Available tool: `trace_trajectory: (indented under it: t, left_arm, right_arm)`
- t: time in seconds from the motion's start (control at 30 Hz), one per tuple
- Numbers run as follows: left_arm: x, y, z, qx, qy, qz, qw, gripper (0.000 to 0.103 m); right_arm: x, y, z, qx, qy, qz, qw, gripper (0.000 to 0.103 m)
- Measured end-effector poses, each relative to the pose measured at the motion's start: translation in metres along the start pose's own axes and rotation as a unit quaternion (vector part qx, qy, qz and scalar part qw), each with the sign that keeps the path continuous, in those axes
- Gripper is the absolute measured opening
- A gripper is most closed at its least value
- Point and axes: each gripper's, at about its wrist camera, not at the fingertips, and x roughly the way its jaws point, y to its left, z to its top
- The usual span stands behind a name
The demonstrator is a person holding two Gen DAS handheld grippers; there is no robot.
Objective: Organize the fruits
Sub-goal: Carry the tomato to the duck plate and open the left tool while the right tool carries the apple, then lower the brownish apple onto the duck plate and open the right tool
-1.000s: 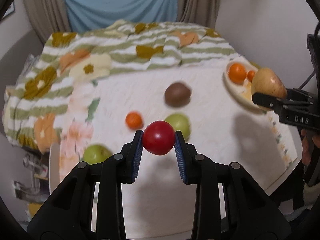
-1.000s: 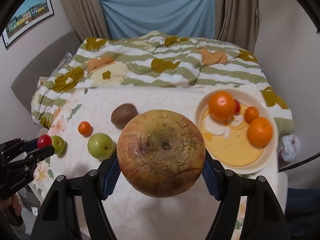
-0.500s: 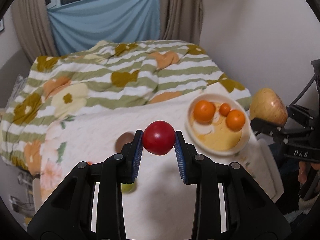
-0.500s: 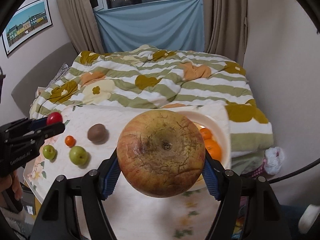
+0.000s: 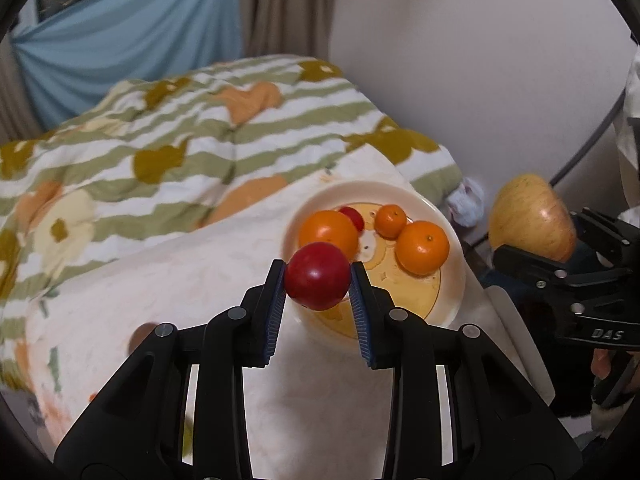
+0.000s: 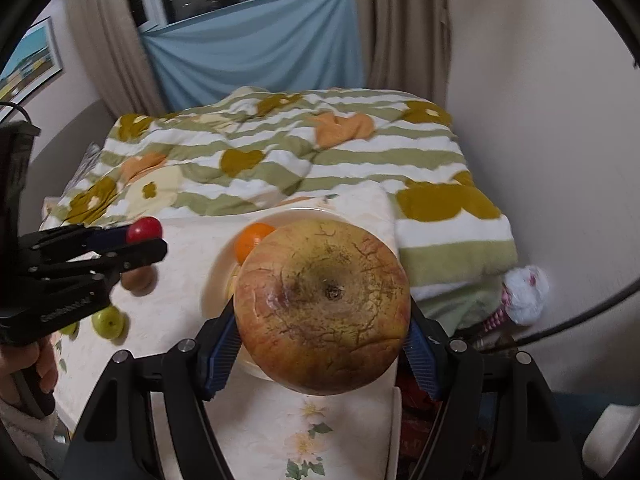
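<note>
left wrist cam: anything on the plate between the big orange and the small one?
Yes, a small red fruit sits between the big orange and the small orange on the plate, seen in the left wrist view.

We see the left gripper clamped on a red fruit, its blue pads pressing both sides. Just beyond it sits a cream plate holding three oranges and a small red fruit. Off to the gripper's right, the right gripper holds a large yellowish apple. A striped blanket lies farther ahead.
</note>
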Motion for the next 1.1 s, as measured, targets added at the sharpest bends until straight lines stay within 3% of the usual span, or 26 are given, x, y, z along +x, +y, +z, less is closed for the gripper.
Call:
trace_trajectory:
  t: [0.37, 0.67, 0.7, 0.73, 0.77, 0.87, 1.1]
  left_arm:
    - [0.067, 0.001, -0.007, 0.033, 0.08, -0.045, 0.9953, 0.039]
    - [0.082, 0.002, -0.006, 0.063, 0.096, -0.06, 0.9915, 0.042]
    - [0.081, 0.001, -0.005, 0.066, 0.095, -0.058, 0.9916, 0.06]
    - [0.079, 0.001, -0.005, 0.069, 0.093, -0.059, 0.9916, 0.098]
    - [0.076, 0.002, -0.004, 0.067, 0.09, -0.066, 0.9916, 0.103]
    - [0.065, 0.008, -0.002, 0.053, 0.084, -0.081, 0.9918, 0.103]
    - [0.043, 0.023, -0.002, 0.042, 0.076, -0.049, 0.995, 0.103]
  right_arm:
    - [0.015, -0.005, -0.013, 0.065, 0.008, -0.029, 0.997, 0.069]
    - [0.017, -0.002, -0.02, 0.091, 0.008, -0.05, 0.995, 0.069]
    - [0.016, -0.002, -0.02, 0.093, 0.007, -0.053, 0.994, 0.069]
    - [0.015, -0.002, -0.02, 0.094, 0.007, -0.055, 0.994, 0.069]
    - [0.013, -0.002, -0.021, 0.096, 0.006, -0.058, 0.994, 0.069]
    - [0.009, -0.002, -0.021, 0.098, 0.005, -0.062, 0.993, 0.069]
    - [0.009, 0.006, -0.017, 0.075, 0.008, -0.054, 0.996, 0.069]
